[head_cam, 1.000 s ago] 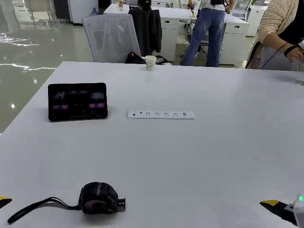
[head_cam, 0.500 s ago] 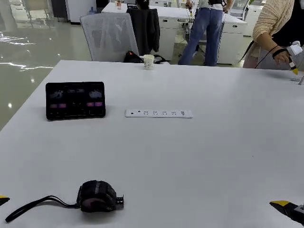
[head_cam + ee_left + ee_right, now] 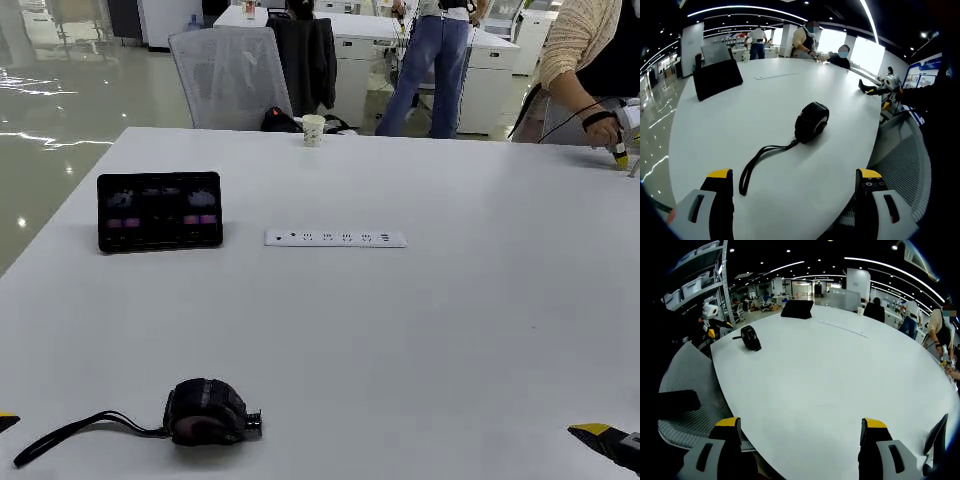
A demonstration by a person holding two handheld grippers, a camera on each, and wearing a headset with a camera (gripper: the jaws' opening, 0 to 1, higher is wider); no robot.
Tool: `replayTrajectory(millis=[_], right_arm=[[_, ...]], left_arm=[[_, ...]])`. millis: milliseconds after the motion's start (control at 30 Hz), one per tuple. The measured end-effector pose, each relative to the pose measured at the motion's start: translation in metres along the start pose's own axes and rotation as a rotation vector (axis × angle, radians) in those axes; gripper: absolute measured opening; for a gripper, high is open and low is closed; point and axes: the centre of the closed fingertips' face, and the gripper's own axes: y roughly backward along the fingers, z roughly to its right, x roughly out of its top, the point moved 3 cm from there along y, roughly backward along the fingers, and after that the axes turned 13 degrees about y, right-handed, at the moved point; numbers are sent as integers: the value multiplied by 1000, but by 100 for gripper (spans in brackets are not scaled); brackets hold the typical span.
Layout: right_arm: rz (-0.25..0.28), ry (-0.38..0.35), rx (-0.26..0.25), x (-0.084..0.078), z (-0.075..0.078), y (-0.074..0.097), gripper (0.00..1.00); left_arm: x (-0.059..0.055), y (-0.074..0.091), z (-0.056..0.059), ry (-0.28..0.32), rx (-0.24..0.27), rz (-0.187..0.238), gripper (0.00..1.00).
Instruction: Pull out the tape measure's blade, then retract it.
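A black tape measure (image 3: 205, 412) lies on the white table (image 3: 400, 330) near its front edge. Its black wrist strap (image 3: 70, 435) trails to the left, and no blade is drawn out. In the left gripper view the tape measure (image 3: 811, 121) rests ahead of my left gripper (image 3: 794, 174), which is open and holds nothing, with the strap (image 3: 762, 160) running back toward the jaws. My right gripper (image 3: 801, 423) is open over the table's right side, far from the tape measure (image 3: 750, 336). Yellow tips of the left gripper (image 3: 5, 421) and right gripper (image 3: 608, 440) show at the bottom corners.
A black tablet on a stand (image 3: 160, 211) and a white power strip (image 3: 335, 239) sit mid-table. A paper cup (image 3: 313, 130) stands at the far edge, with a mesh chair (image 3: 230, 75) behind it. A person (image 3: 590, 60) works at the far right corner.
The head camera has shifted slightly. My right gripper's tip has drawn a little toward the lower right corner. The tape measure has not moved. The far person's hand has shifted.
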Motion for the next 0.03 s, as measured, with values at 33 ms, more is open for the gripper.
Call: replayTrajectory(millis=[33], right_arm=[[1, -1, 0, 0, 0, 0, 99]], left_arm=[[0, 0, 0, -1, 1, 0, 99]])
